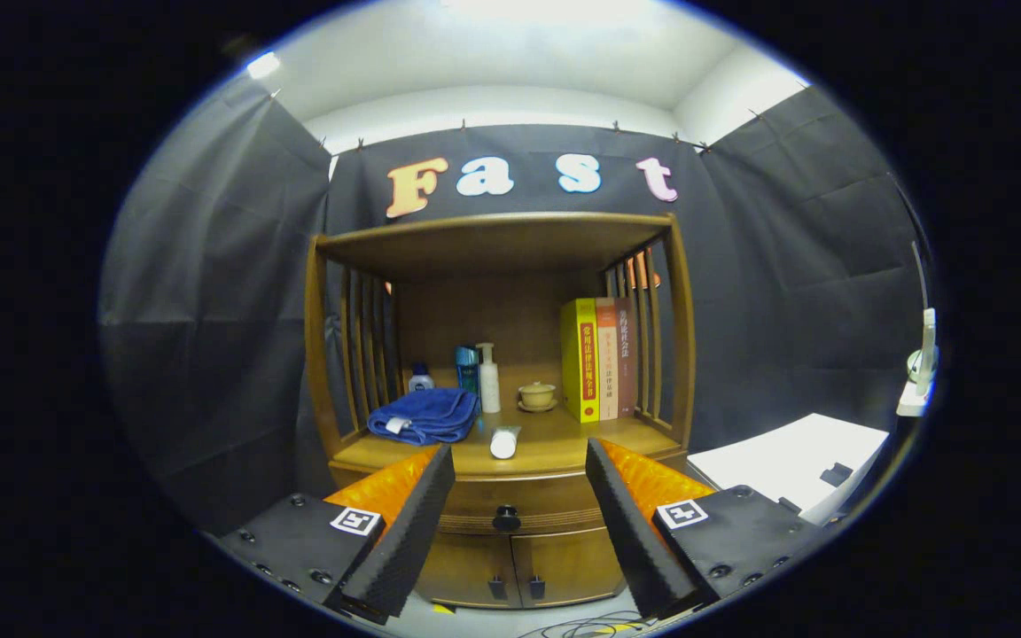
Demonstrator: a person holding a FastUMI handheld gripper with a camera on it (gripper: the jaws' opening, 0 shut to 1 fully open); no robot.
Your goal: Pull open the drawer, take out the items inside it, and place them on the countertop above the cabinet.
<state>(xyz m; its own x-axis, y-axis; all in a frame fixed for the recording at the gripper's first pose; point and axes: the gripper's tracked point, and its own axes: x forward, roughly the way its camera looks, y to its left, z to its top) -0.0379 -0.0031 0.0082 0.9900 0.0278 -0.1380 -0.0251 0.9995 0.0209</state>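
A wooden cabinet (564,554) stands ahead against the booth wall. Its drawer (546,501) is shut, with a dark round knob (506,517) seen between my fingers. My gripper (519,483) is open and holds nothing; it hangs some way in front of the drawer, apart from it. On the countertop (555,439) above the drawer lie a folded blue towel (424,415) and a white tube (503,440) near the front edge. What is inside the drawer is hidden.
At the back of the countertop stand a small bottle (420,378), a blue bottle (467,368), a white pump bottle (488,379), a small lidded cup on a saucer (536,395) and upright books (599,359). A shelf roof (493,235) covers it. Two lower doors (515,563) sit below. A white table (790,461) stands right.
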